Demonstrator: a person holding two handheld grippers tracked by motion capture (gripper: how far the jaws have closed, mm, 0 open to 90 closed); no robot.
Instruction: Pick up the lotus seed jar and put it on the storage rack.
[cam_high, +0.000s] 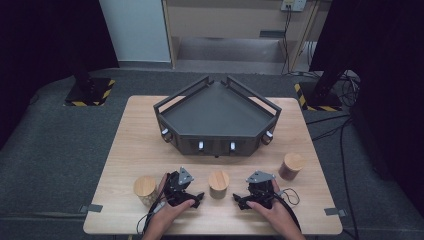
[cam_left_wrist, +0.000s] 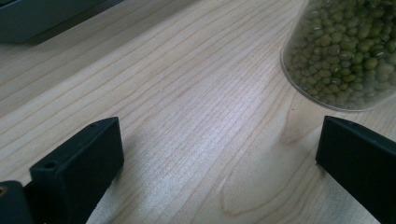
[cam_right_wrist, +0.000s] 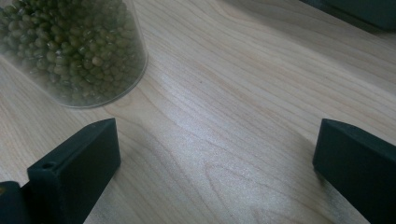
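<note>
Three wooden-lidded jars stand on the table's near half. The middle jar holds green beans and sits between both grippers. My left gripper rests on the table just left of it, open, jaws wide with bare wood between them. My right gripper lies just right of the same jar, also open and empty. A second jar with pale contents stands left of the left hand. A third jar with dark reddish contents stands at the right.
A dark angular tray with raised rails and small knobs on its front occupies the table's far half. Cables trail from both grippers toward the near edge. Grey floor surrounds the wooden table.
</note>
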